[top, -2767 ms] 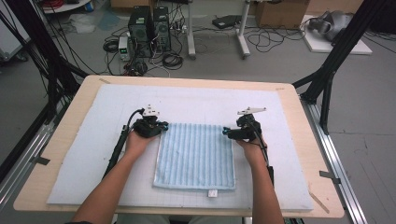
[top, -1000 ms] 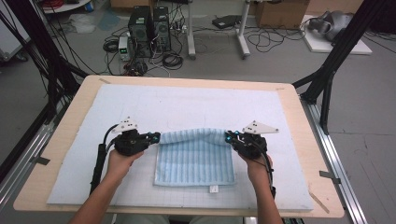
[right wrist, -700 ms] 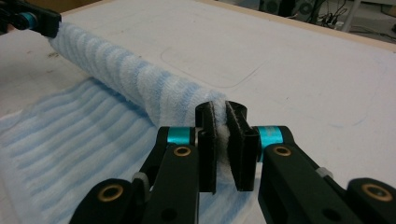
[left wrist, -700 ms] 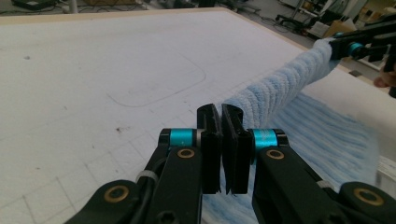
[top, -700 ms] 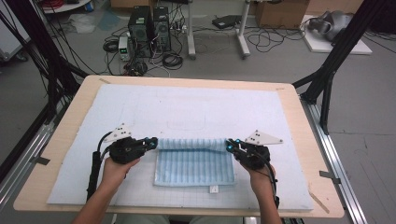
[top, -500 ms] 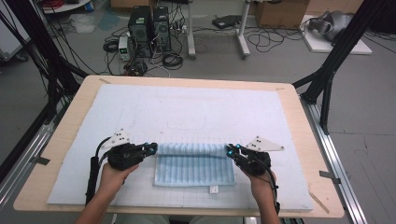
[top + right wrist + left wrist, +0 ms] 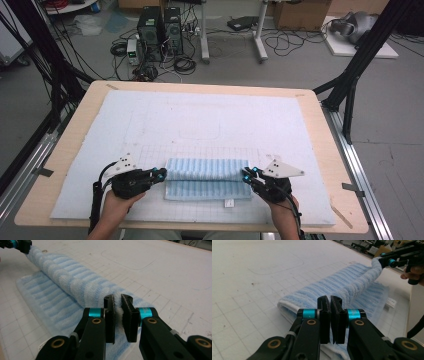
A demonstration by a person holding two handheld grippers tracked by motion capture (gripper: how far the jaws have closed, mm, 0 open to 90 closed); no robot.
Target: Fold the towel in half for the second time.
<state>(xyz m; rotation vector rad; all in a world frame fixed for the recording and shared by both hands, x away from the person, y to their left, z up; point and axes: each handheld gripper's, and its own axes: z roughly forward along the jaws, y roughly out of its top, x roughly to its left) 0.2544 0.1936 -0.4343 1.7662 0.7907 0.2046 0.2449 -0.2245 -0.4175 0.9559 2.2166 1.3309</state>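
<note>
A light blue striped towel point(image 7: 206, 177) lies near the front edge of the white gridded mat point(image 7: 210, 125), its far half folded back over the near half. My left gripper point(image 7: 161, 174) is shut on the towel's left corner point(image 7: 312, 300). My right gripper point(image 7: 246, 174) is shut on the right corner, with white terry point(image 7: 119, 307) pinched between its jaws. The folded layer sags between the two grippers, a little above the lower layer point(image 7: 37, 295). A small white label point(image 7: 229, 203) sticks out at the towel's front hem. In the left gripper view, the other gripper point(image 7: 397, 257) holds the far corner.
The mat covers a wooden table point(image 7: 320, 130) with black frame legs at both sides. A faint outlined rectangle point(image 7: 199, 131) marks the mat's middle. Computers and cables point(image 7: 160, 30) stand on the floor beyond the table's far edge.
Both grippers have carried the towel's far edge towards the person, folding it over the near half. The hands have drawn back to the table's front.
</note>
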